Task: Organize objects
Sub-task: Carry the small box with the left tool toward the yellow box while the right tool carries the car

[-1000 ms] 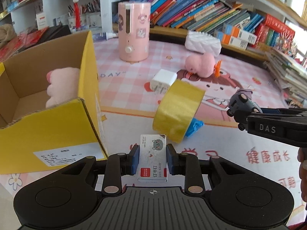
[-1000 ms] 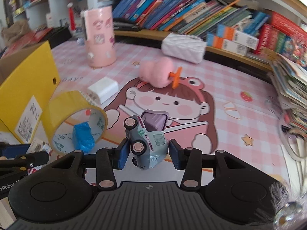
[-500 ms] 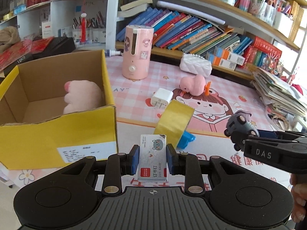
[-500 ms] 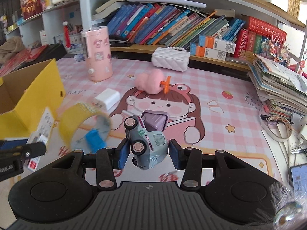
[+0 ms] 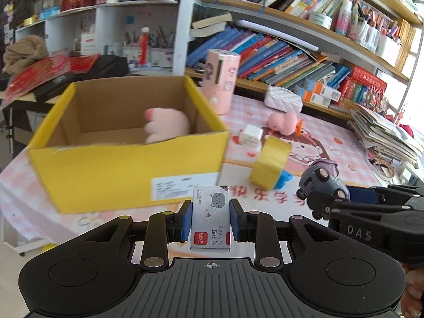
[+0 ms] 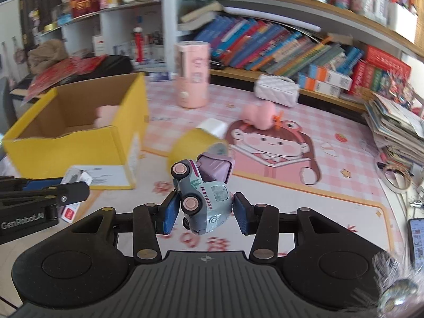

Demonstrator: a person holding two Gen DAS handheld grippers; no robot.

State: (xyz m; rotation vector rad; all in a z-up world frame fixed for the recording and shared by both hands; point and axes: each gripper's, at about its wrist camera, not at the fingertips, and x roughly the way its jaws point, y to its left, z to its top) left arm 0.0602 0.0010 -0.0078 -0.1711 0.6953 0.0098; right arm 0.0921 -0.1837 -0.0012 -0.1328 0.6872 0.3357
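Gripping a small silver staple box with a grey cat print (image 5: 211, 222), left gripper (image 5: 211, 221) has its blue-padded fingers (image 5: 185, 222) narrowed onto the box's sides, box upright and off the counter (image 5: 331, 143). Left wrist view: open yellow cardboard box (image 5: 127, 177) ahead-left, pink plush toy (image 5: 167, 126) inside it. Yellow tape roll (image 5: 270, 164) on edge right of the cardboard box, small blue item (image 5: 285, 179) touching it. Right gripper (image 5: 322, 200) enters from right, carrying grey toy truck (image 5: 320, 185).

Right wrist view: right gripper (image 6: 202, 213) fingers (image 6: 169, 213) part-open, pressed on the toy truck (image 6: 202, 201), tilted nose-down, above the pink cartoon mat (image 6: 291, 159). Yellow cardboard box (image 6: 79, 148) left, tape roll (image 6: 193, 145) just behind truck, left gripper (image 6: 75, 193) at left edge.
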